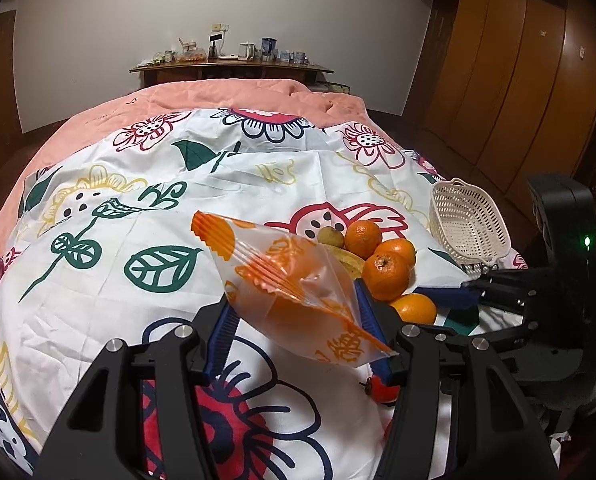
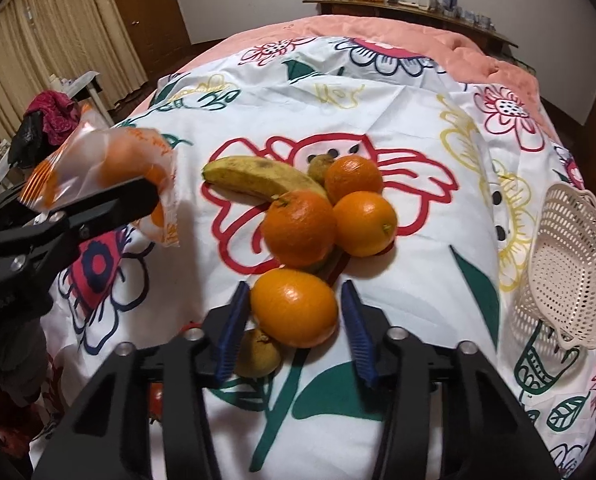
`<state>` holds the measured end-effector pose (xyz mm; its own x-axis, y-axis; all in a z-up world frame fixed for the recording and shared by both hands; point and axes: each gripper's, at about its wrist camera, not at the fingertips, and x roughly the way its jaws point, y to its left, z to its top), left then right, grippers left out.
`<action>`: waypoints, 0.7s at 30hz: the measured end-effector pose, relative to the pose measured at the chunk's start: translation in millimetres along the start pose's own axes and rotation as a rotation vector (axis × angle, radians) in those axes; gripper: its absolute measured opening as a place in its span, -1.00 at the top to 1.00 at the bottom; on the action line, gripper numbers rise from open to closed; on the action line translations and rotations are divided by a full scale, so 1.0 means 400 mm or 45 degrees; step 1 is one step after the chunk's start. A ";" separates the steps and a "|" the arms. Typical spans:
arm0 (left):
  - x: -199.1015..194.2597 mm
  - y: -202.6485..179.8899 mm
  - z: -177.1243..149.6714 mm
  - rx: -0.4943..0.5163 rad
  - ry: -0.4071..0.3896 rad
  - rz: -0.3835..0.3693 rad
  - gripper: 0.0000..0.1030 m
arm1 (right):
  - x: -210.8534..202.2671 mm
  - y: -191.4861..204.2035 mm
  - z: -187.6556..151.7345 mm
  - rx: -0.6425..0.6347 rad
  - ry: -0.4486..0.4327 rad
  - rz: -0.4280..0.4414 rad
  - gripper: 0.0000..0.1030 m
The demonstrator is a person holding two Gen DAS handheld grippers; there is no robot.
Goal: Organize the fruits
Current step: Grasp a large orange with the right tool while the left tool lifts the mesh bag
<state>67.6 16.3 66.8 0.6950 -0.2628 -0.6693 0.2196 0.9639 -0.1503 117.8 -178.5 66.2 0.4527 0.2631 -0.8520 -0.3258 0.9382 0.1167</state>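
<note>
my left hand-held gripper (image 1: 298,320) pinches a plastic bag (image 1: 285,280) with an orange inside, lifted over the bed's floral sheet (image 1: 97,312). my right hand-held gripper (image 2: 293,312) is spread around the nearest orange (image 2: 294,307) without squeezing. beyond lie three more oranges (image 2: 300,227), a banana (image 2: 253,178), and off right a white basket (image 2: 566,268).

Your left tool (image 1: 298,332) pinches a thin, glossy, see-through plastic bag (image 1: 281,280) with orange print. Both tools are matt black plastic with ribbed blue pads (image 2: 358,332) and bright metal screws. The oranges (image 2: 298,228) have dimpled, slightly shiny peel. The perforated basket (image 2: 570,264) is cream plastic. The printed sheet (image 2: 398,120) is matt creased cloth; the wardrobe (image 1: 518,80) is polished wood.
</note>
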 end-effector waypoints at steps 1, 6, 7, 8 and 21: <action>0.000 0.000 0.000 0.002 -0.001 0.000 -0.10 | -0.002 0.003 -0.002 -0.006 -0.005 -0.007 0.13; -0.008 -0.006 0.001 0.011 -0.014 -0.002 -0.10 | -0.017 -0.001 -0.011 0.008 -0.027 -0.005 0.13; -0.010 -0.008 0.001 0.012 -0.015 -0.002 -0.10 | -0.022 -0.004 -0.014 0.016 -0.033 -0.002 0.13; -0.010 -0.010 0.002 0.013 -0.016 -0.002 -0.10 | -0.029 -0.008 -0.018 0.026 -0.041 0.003 0.13; -0.019 -0.051 0.012 0.054 -0.023 -0.005 -0.10 | -0.110 -0.097 -0.044 0.150 -0.144 0.004 0.13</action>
<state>61.2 -1.7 78.4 0.7063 -0.2674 -0.6555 0.2510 0.9603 -0.1214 95.9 -230.4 89.9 0.5448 0.2836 -0.7892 -0.2306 0.9555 0.1842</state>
